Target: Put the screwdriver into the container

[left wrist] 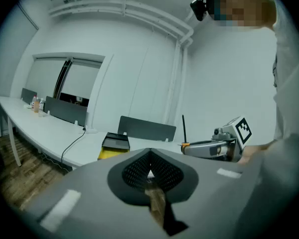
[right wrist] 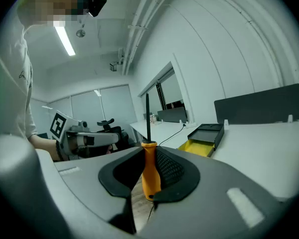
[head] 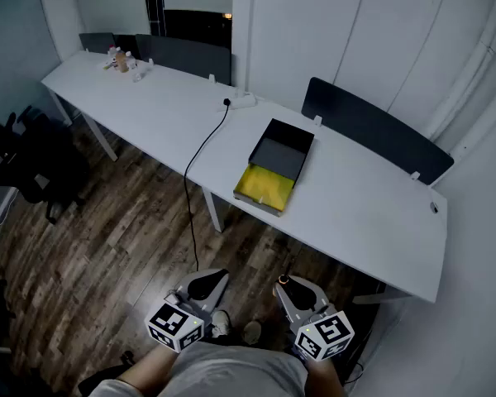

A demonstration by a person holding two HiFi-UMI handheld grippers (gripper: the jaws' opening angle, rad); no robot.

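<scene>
My right gripper is shut on a screwdriver with an orange handle and a thin black shaft that points up. In the head view that gripper is low at the bottom, over the wooden floor in front of the table, with the orange handle at its tip. My left gripper is shut with nothing between its pads, beside the right one. The container is a black open box with a yellow half and a grey half, on the white table, well ahead of both grippers.
A black cable runs from a white socket block over the table's front edge to the floor. Small bottles stand at the table's far left end. Dark partition panels line the back edge. An office chair stands at left.
</scene>
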